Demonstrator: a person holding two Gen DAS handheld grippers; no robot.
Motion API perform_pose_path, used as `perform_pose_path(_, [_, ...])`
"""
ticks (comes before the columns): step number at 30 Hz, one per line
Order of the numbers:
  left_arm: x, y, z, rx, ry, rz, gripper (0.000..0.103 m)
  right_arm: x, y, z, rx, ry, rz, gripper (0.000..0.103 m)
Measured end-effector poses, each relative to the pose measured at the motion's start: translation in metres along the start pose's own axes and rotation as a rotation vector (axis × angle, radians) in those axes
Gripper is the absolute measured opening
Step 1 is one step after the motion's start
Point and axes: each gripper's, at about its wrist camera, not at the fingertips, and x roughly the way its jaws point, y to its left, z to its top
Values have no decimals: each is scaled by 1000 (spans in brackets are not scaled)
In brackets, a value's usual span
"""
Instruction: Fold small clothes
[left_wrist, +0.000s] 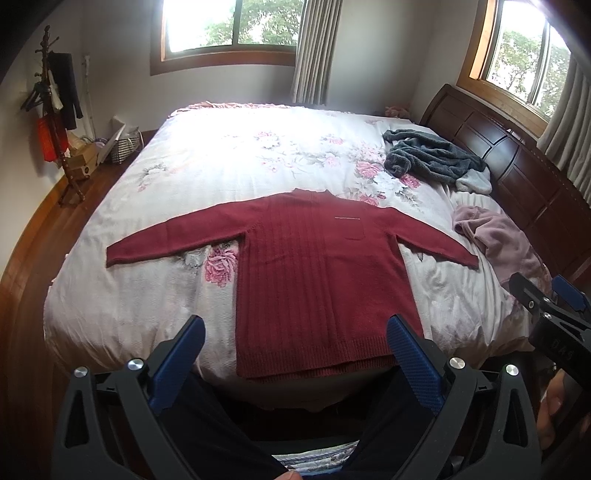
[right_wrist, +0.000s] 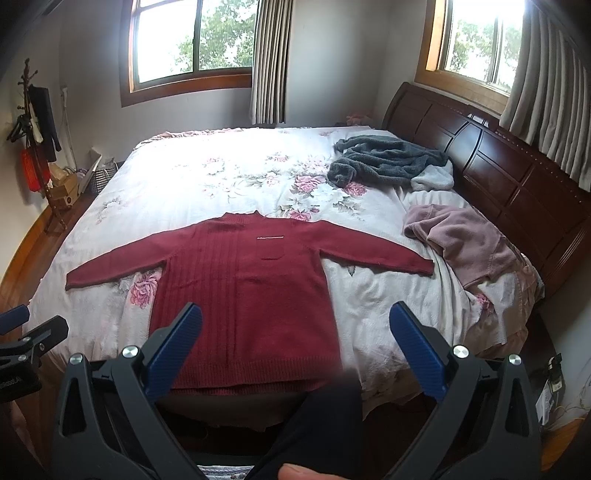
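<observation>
A dark red knitted sweater (left_wrist: 314, 266) (right_wrist: 243, 291) lies flat on the bed, face up, both sleeves spread out sideways and its hem at the near edge. My left gripper (left_wrist: 295, 328) hangs open above the hem, holding nothing. My right gripper (right_wrist: 295, 314) is also open and empty, above the sweater's lower right part and the sheet beside it. In the left wrist view the right gripper (left_wrist: 543, 295) shows at the right edge. The left gripper (right_wrist: 22, 325) appears at the left edge of the right wrist view.
The bed (left_wrist: 155, 295) has a pale floral cover. A grey fleece garment (left_wrist: 432, 158) (right_wrist: 391, 158) and a pink garment (left_wrist: 495, 236) (right_wrist: 461, 240) lie crumpled near the dark wooden headboard (right_wrist: 517, 173). A coat stand (left_wrist: 55, 110) and boxes stand on the left. Dark trouser legs (right_wrist: 314, 424) show below.
</observation>
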Motion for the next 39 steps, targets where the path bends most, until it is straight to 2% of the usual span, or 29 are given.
perform_pose_path(23, [-1, -1, 4, -2, -5, -3, 99, 0, 0, 3, -2, -2, 4, 100])
perform_pose_path(27, [0, -2, 6, 5, -19, -46, 99, 4, -1, 3, 2, 10, 6, 100])
perform_pose_path(30, [12, -6, 11, 24, -18, -49, 99, 20, -2, 5, 5, 19, 2, 100])
perform_pose_path(32, [23, -6, 12, 22, -12, -55, 99, 31, -10, 3, 17, -21, 30, 100])
perform_pose_path(33, [31, -3, 11, 7, -19, -70, 99, 37, -16, -1, 22, -52, 81, 100])
perform_pose_path(34, [38, 1, 9, -10, -21, -88, 99, 49, -27, -4, 48, -81, 168, 100])
perform_pose_path(37, [60, 17, 7, -69, -38, -192, 99, 92, -60, -7, 151, -12, 187, 100])
perform_pose_path(39, [75, 21, 7, -63, -19, -241, 99, 132, -95, -11, 264, 60, 212, 100])
